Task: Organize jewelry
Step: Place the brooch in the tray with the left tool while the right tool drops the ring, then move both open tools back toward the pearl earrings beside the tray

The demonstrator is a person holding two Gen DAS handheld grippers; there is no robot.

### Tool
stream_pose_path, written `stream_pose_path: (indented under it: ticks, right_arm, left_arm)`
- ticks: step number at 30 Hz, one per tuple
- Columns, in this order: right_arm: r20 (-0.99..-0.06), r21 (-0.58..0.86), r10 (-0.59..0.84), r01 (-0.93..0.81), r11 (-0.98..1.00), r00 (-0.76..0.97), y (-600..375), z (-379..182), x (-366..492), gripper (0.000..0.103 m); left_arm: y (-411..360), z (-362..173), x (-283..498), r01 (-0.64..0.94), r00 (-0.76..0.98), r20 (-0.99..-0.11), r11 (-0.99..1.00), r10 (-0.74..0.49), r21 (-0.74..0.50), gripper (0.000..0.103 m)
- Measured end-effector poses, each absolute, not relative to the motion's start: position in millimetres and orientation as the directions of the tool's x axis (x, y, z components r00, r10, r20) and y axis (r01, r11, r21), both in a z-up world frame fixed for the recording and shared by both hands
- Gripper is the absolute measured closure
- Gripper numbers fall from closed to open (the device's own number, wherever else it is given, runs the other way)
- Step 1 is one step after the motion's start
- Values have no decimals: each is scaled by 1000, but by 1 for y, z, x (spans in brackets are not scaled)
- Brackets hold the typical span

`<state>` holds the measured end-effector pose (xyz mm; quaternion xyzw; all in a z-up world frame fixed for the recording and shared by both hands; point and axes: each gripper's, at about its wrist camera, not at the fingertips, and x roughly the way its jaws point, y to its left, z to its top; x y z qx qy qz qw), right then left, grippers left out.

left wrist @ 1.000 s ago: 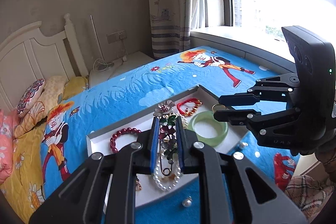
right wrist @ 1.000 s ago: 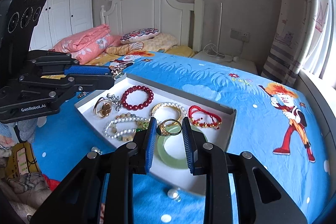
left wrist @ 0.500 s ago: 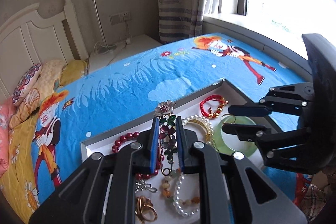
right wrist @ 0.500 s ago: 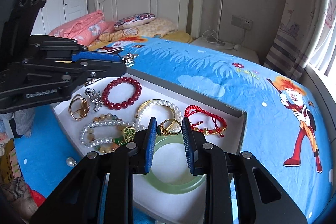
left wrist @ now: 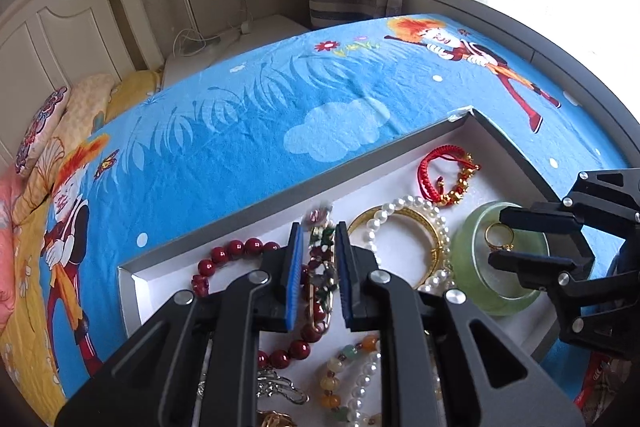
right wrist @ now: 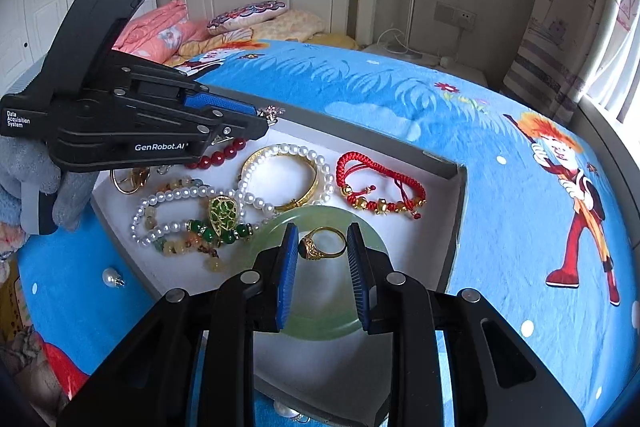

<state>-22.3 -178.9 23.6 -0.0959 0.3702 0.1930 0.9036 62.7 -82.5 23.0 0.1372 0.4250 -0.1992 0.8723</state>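
Bedroom: blue cartoon bedsheet [left wrist: 240, 131] carried the white tray [right wrist: 448, 203].
Ring: gold ring [right wrist: 322, 243] sat gripped in the right gripper [right wrist: 322, 259] jaws, above the green bangle [right wrist: 372, 327].
Brooch: beaded brooch [left wrist: 320, 259] was pinched in the left gripper [left wrist: 318, 267] jaws, over the red bead bracelet [left wrist: 236, 249].
Change: a second earlier both grippers hung higher; they had dropped close over the tray.
Meaning: release into the tray seemed next.
Loose: one pearl earring [right wrist: 112, 278] lay outside on the sheet.

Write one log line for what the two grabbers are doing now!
left gripper: shut on brooch | right gripper: shut on gold ring | over tray
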Motion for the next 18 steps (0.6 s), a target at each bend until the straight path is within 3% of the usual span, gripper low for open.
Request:
stream_pose_path:
  ticks: [3,8,14,18]
  right_arm:
    - [-719,-29,276,-424,905,638,-178,20,-20,77]
    - [-723,-9,284,-419,908,630,-181,19,-20,77]
    - [-715,10,294,-411,912,634,-184,24,-21,73]
    - [-677,11,306,-406,914,669,-190,42,-33,73]
  left_arm:
    - [-82,23,64,467,551,-799,882,-238,59,86]
    - [-77,26,63,460,556,-791,887,-257,35,77]
    - [-71,38,51,447,602,-755,894,-262,46,51]
    - [-61,57,29,421,675,-693,904,-253,80,27]
